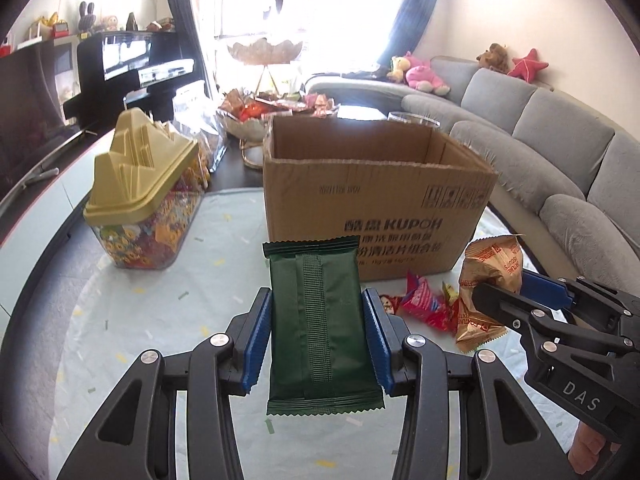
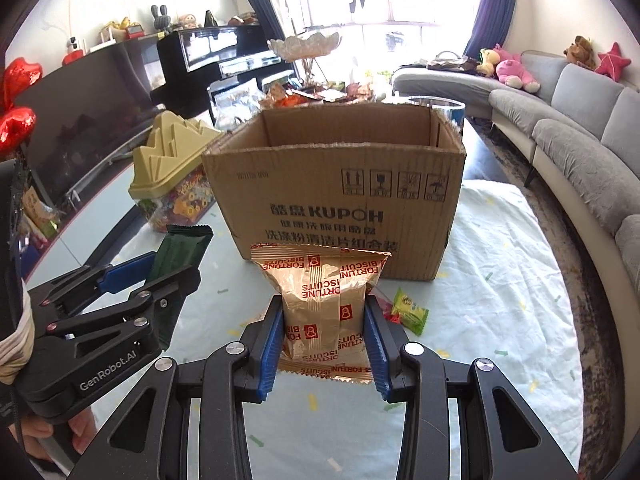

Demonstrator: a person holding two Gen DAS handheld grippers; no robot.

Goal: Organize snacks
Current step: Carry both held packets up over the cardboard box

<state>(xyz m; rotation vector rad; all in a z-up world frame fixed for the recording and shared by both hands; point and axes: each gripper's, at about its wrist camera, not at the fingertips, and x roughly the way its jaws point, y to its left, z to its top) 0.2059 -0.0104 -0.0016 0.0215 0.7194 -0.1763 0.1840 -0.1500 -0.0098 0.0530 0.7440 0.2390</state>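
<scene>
My left gripper [image 1: 316,320] is shut on a dark green snack packet [image 1: 316,300] and holds it above the table, short of an open cardboard box [image 1: 376,184]. My right gripper [image 2: 325,328] is shut on a gold fortune biscuits packet [image 2: 322,300], also in front of the box [image 2: 340,184]. The right gripper shows in the left wrist view [image 1: 504,296] with the gold packet [image 1: 492,276]. The left gripper shows in the right wrist view [image 2: 172,272] with the green packet [image 2: 180,252]. Small red wrapped snacks [image 1: 424,304] and a green wrapped snack [image 2: 410,312] lie on the table by the box.
A clear candy jar with a yellow-green lid [image 1: 140,196] stands left of the box. A tiered snack stand [image 1: 264,80] and a glass [image 2: 440,108] stand behind it. A grey sofa [image 1: 560,152] curves along the right. The table has a pale patterned cloth [image 2: 500,280].
</scene>
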